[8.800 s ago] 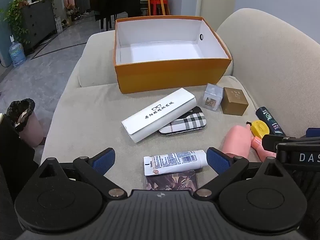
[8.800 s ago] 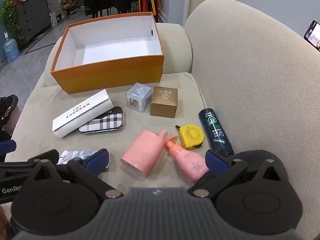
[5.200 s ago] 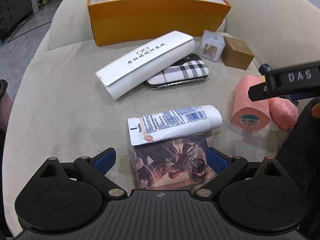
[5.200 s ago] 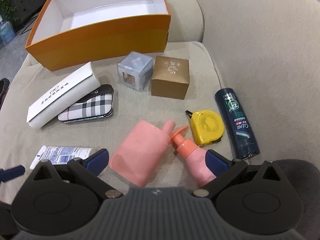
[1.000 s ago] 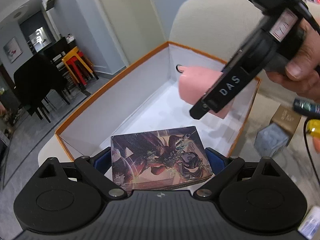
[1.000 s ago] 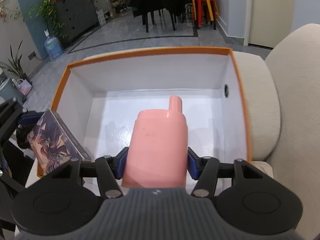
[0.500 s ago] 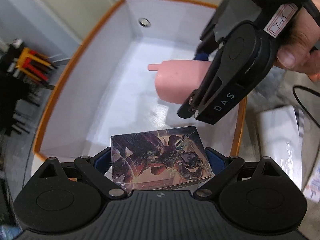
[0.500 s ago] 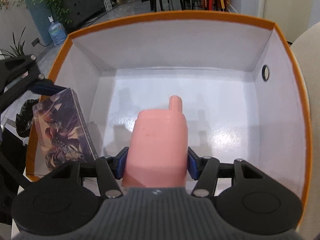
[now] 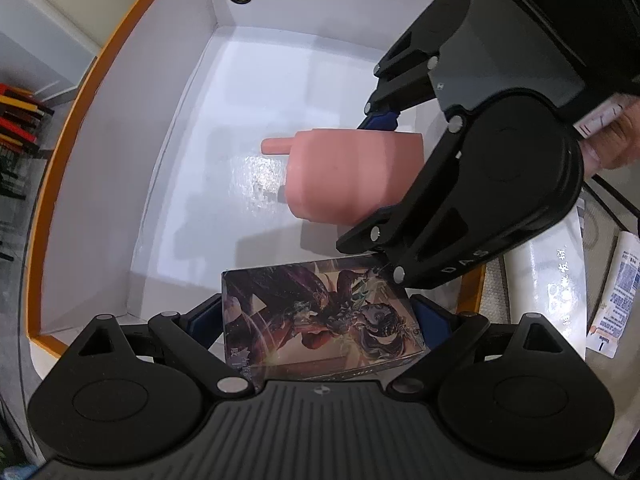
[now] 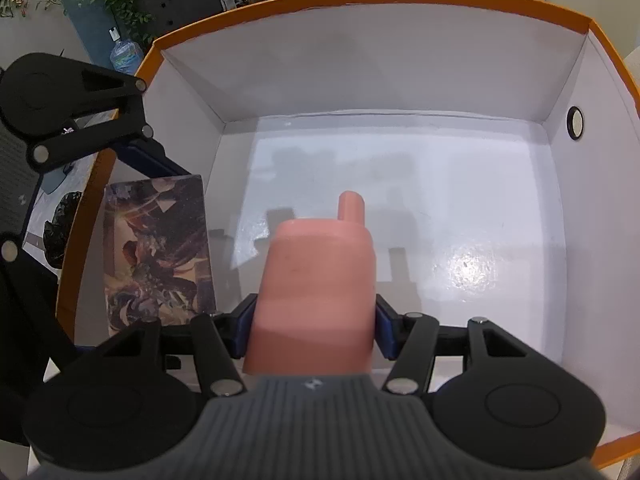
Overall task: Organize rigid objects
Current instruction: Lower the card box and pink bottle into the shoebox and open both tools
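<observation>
Both grippers are over the orange box (image 10: 608, 36), and each one carries a thing. The right gripper (image 10: 314, 330) is clenched on the pink bottle (image 10: 316, 280); the blue pads press on its two sides, and its small spout points forward, to the far wall of the box. The bottle hangs above the white floor of the box and does not touch it, as far as I can judge from its shadow. The left gripper (image 9: 320, 320) grasps the illustrated card box (image 9: 320, 316) by its two short sides. In the right wrist view this card box stands close to the left wall of the orange box, at the near corner.

I judge the task to be at its beginning. The floor of the orange box is bare, so nothing is put down there yet. Both things are only brought in and must be released. Outside the box, at the right edge of the left wrist view, a white case (image 9: 560, 280) and a white tube (image 9: 618, 292) lie on the sofa cushion, so more things wait. Other things I cannot see from here.
</observation>
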A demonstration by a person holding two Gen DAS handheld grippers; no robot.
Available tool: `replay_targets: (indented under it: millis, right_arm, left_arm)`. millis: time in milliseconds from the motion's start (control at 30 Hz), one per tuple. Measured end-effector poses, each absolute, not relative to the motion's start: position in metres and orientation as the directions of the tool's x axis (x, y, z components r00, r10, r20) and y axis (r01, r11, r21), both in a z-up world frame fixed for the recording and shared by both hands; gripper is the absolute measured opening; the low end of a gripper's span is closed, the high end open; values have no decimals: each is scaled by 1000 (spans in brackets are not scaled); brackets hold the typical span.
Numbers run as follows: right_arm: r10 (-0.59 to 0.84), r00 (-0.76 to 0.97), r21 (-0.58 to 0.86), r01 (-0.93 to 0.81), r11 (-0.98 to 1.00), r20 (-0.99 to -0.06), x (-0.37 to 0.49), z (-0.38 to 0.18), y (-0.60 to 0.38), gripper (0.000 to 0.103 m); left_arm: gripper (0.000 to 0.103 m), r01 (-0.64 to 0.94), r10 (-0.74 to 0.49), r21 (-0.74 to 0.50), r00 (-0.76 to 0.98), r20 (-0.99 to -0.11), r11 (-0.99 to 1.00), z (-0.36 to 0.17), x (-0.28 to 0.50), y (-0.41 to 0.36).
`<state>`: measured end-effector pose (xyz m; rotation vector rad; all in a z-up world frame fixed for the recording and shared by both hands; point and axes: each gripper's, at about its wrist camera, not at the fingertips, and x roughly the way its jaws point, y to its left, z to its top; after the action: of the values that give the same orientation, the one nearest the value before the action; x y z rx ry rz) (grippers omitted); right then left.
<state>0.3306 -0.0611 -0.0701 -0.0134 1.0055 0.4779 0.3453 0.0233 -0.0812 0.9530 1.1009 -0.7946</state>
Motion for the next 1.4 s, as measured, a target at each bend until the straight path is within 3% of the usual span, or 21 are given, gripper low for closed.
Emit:
replay_targets:
  millis: [333, 900, 1400]
  right_arm:
    - [381, 438, 194, -413, 890, -814, 322, -69, -56, 64]
    - [383, 487, 187, -403, 896, -785, 318, -45, -62, 64]
    - [426, 546, 206, -419, 884, -721, 301, -4, -74, 67]
  left_arm:
    - [103, 871, -20, 256, 291, -957, 420, -84, 350, 21]
    - [103, 827, 38, 368, 390, -920, 425, -55, 325, 23]
    - [103, 682, -20, 378, 499, -866, 626, -12, 294, 37]
